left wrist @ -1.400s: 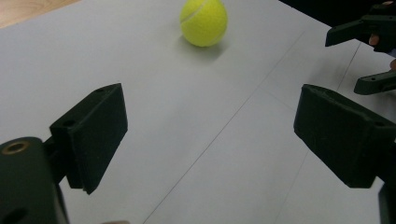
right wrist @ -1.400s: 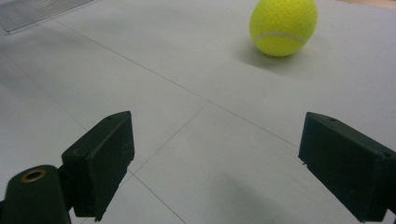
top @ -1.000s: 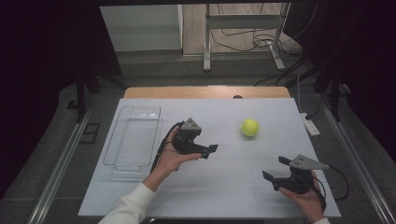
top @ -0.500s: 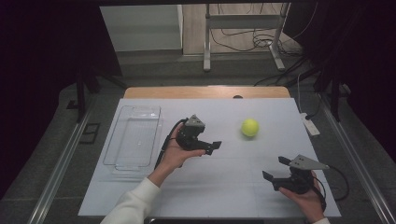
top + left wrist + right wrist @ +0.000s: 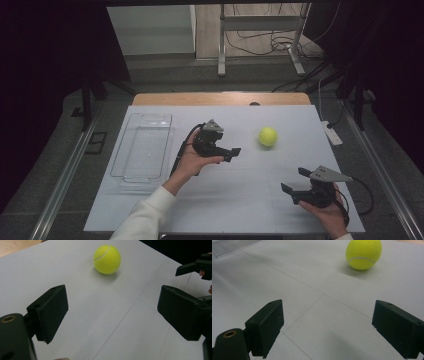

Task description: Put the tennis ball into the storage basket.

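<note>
A yellow tennis ball (image 5: 267, 136) rests on the white table sheet (image 5: 240, 200), right of centre. My left gripper (image 5: 226, 148) is held just left of the ball, open and empty, jaws pointing toward it. In the left gripper view the ball (image 5: 107, 259) lies ahead between the wide-apart jaws of the left gripper (image 5: 112, 312), a short gap away. My right gripper (image 5: 295, 181) sits near the front right corner, open and empty. In the right gripper view the ball (image 5: 363, 253) lies far ahead, to the right of the right gripper (image 5: 327, 327).
A clear plastic tray (image 5: 126, 150) lies empty at the table's left side, and its corner (image 5: 232, 245) shows in the right gripper view. A white power strip (image 5: 332, 134) lies off the right edge. The right gripper's jaw (image 5: 193, 266) shows in the left gripper view.
My left gripper has moved a little to the right and farther from the person, closer to the ball. The right gripper and the ball have stayed put.
</note>
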Action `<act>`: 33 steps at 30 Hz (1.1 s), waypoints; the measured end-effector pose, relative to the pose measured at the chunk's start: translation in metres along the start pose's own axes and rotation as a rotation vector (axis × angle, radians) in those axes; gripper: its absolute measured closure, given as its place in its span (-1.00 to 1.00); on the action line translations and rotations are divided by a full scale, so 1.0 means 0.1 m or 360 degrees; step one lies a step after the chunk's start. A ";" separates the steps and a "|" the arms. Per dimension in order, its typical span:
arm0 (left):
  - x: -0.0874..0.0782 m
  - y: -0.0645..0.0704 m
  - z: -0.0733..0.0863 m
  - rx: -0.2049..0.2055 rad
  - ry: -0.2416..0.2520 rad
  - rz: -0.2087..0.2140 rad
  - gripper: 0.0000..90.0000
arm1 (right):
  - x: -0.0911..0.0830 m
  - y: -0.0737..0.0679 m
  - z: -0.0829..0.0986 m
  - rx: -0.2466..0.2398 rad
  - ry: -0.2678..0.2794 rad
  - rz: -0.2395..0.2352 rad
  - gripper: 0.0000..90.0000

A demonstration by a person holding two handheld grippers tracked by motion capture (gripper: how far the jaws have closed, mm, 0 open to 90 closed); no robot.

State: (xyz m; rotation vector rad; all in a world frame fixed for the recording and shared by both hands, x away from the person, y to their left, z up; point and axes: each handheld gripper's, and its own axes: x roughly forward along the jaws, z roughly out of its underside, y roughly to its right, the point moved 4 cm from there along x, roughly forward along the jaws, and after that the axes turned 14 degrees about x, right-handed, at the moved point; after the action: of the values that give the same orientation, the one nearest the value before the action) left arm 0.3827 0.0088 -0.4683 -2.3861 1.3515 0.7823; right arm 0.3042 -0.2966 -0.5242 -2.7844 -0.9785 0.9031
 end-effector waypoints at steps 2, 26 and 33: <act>0.02 0.00 -0.01 0.0000 -0.0005 0.0009 -0.75 | 0.00 0.00 0.00 0.0000 -0.0001 0.0001 -0.76; 0.26 -0.01 -0.14 0.0030 -0.0048 0.0056 -0.75 | 0.02 -0.01 0.00 -0.0013 -0.0013 0.0005 -0.76; 0.30 -0.01 -0.18 0.0038 -0.0054 0.0069 -0.75 | 0.02 -0.01 0.00 -0.0012 -0.0009 0.0004 -0.76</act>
State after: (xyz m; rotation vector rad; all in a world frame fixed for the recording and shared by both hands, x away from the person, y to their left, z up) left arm 0.4018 -0.0210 -0.4712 -2.3224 1.3953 0.8098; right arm 0.3048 -0.2947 -0.5253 -2.7914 -0.9816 0.9104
